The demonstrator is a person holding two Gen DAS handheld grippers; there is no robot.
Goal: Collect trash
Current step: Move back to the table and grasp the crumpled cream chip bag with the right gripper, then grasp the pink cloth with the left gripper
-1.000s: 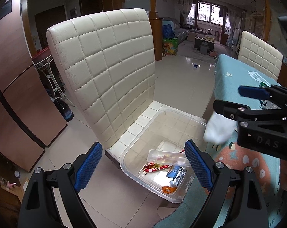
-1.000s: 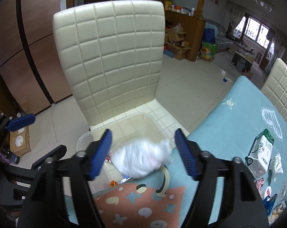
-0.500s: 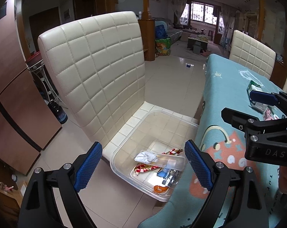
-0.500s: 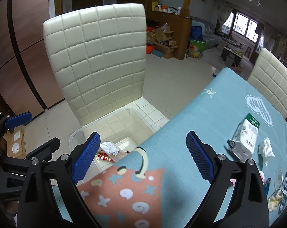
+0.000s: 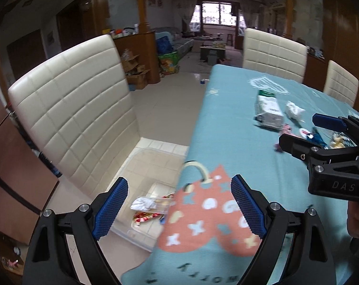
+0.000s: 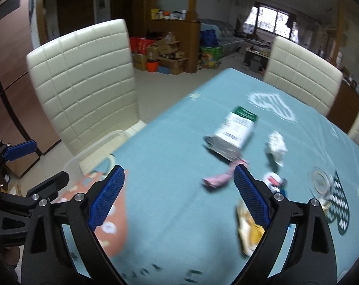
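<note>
Each gripper is a black frame of angular linkage arms joined by round silver screws, and it carries two long fingers faced with blue pads of fine ribbed texture on their inner sides: left gripper [image 5: 179, 206], right gripper [image 6: 179, 197]. Seen from the left wrist camera, the right gripper's body, behind its fingers, bears the pale letters "DAS" (any further characters are cut off), and one blue pad [image 5: 327, 121] shows edge-on at the tip.
</note>
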